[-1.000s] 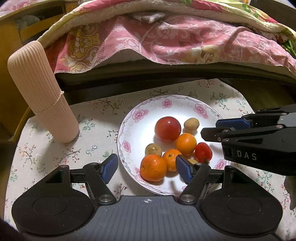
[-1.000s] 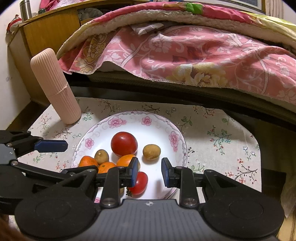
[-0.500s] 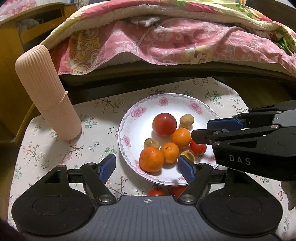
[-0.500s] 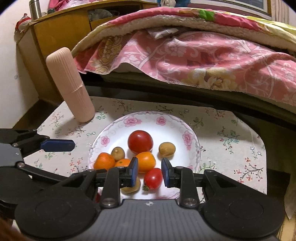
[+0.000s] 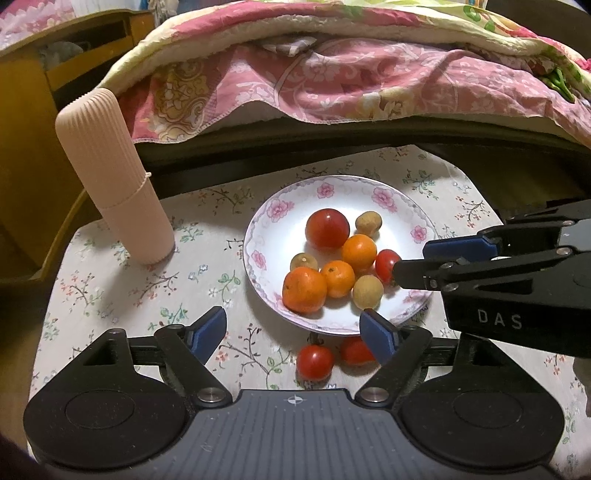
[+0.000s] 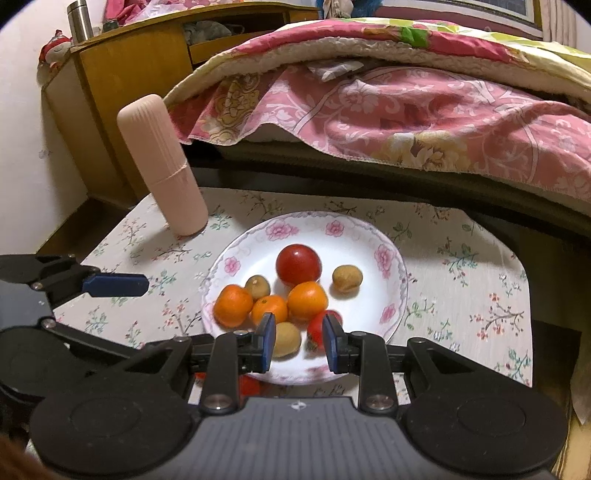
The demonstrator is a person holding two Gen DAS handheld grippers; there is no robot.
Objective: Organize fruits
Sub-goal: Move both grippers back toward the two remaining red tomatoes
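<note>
Floral-clothed table [image 5: 110, 295] — plate [image 5: 273, 236], ribbed pink cylinder [image 5: 114, 177], two loose tomatoes [image 5: 314, 362] directly on it.

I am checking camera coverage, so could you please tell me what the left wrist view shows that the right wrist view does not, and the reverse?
Only the left wrist view clearly shows two red tomatoes on the tablecloth in front of the plate; the right view catches only a red sliver there. Only the right wrist view shows the steel flask on the wooden cabinet. Both share the plate of fruit, the ribbed pink cylinder and the pink quilt.
</note>
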